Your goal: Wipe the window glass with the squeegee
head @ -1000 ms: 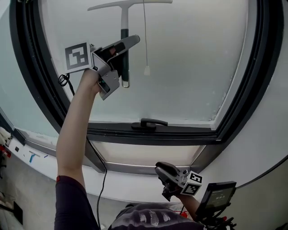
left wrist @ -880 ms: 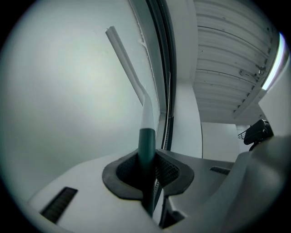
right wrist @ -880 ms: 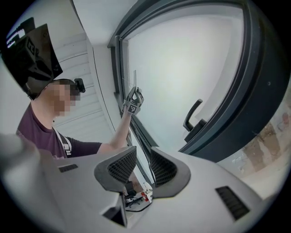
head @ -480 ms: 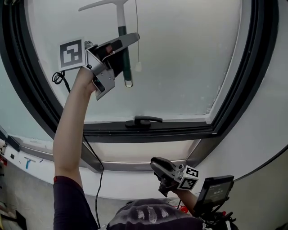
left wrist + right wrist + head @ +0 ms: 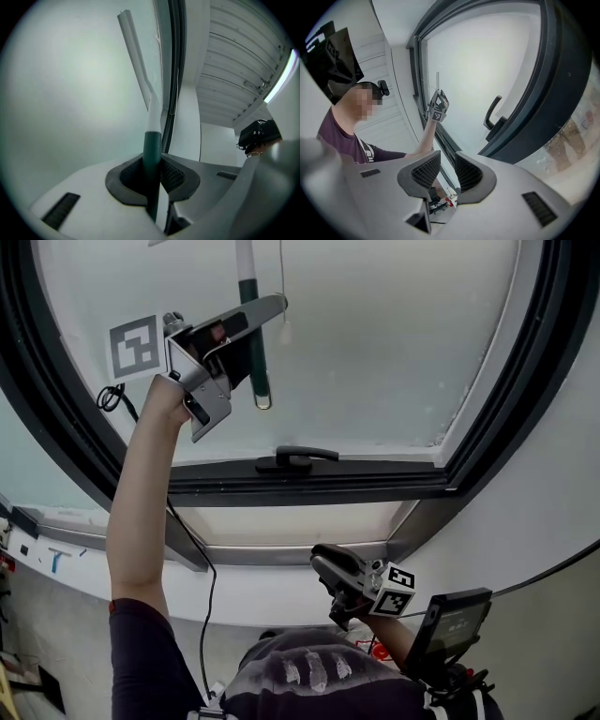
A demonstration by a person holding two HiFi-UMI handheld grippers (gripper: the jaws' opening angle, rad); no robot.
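Left gripper (image 5: 152, 176): raised high at window glass (image 5: 394, 343), jaws closed partway on dark green grip of squeegee (image 5: 151, 140), pads pressing both sides. Squeegee upright, with white neck and blade bar above jaws, lying along glass. Blade runs past top edge of head view. Right gripper (image 5: 446, 171): low by person's waist, 2 jaws apart, nothing between. Window handle (image 5: 291, 458) sits below squeegee's lower tip.

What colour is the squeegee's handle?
The handle is dark green, white above; clearest in left gripper view.

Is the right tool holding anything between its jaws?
No, the right tool has its jaws apart, with nothing gripped between them.
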